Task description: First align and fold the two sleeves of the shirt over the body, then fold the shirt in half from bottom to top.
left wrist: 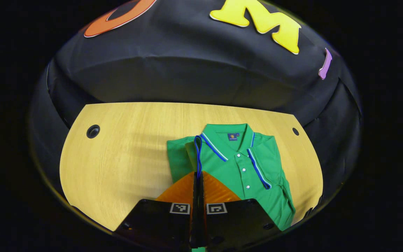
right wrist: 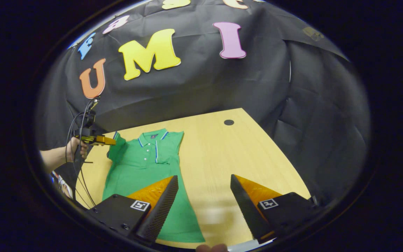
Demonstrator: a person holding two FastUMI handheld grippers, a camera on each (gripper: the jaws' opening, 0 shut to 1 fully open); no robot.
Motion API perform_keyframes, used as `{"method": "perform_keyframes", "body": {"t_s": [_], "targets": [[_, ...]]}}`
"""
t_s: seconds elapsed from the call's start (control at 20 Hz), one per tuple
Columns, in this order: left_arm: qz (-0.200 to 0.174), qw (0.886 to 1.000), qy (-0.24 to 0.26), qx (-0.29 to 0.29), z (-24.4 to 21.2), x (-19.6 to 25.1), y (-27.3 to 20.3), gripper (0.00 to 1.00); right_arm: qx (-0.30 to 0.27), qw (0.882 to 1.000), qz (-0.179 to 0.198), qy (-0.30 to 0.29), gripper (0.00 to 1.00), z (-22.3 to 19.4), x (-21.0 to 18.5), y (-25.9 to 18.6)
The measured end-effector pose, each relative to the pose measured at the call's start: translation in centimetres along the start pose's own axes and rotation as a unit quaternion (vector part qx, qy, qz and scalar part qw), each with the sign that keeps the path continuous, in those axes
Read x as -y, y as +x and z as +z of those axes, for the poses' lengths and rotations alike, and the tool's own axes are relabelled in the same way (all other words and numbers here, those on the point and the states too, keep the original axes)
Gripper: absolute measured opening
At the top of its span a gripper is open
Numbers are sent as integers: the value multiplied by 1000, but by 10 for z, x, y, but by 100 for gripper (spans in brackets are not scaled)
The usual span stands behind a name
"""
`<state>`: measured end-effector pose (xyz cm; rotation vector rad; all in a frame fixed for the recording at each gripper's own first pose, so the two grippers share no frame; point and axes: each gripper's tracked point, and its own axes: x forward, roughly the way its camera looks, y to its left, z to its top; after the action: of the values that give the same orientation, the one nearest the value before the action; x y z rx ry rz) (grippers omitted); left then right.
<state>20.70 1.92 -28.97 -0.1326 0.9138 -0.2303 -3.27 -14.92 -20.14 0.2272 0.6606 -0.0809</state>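
A pale wooden counter (left wrist: 117, 168) stands within a booth draped in black cloth. The left tongs (left wrist: 198, 175) are seen closed, with a blue-edged sleeve cuff (left wrist: 197, 150) pinched between both fingers and lifted over the shirt's chest. In the right gripper view the same tongs (right wrist: 108, 140) are seen far off at the shirt's shoulder, held by a hand (right wrist: 72, 149). The right tongs (right wrist: 204, 187) are spread wide and hold nothing, hovering near the counter's front edge beside the hem. The green polo shirt (right wrist: 145, 175) lies flat, collar toward the far wall, with the other sleeve (left wrist: 261, 164) apparently already folded over the body. Only a thin edge of cuff looks gripped, so it could slip out before it is laid down. If the sleeve is dragged sideways, the body may be pulled askew or the fold left crooked, spoiling the later bottom-to-top fold.
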Motion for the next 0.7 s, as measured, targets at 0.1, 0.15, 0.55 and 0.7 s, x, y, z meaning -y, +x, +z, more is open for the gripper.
{"method": "perform_keyframes", "body": {"t_s": [0.1,0.15,0.55,0.7], "targets": [[-3,1000,4,1,-2,16,8,3,2,1000,-5,6,97,-2,8,-5],[-5,1000,3,3,-1,24,12,4,3,1000,-8,8,96,-2,12,-7],[8,1000,7,10,-11,47,22,41,4,1000,-7,8,97,-5,15,-10],[17,1000,-4,17,-13,42,9,82,3,1000,6,-6,96,-6,3,-6]]}}
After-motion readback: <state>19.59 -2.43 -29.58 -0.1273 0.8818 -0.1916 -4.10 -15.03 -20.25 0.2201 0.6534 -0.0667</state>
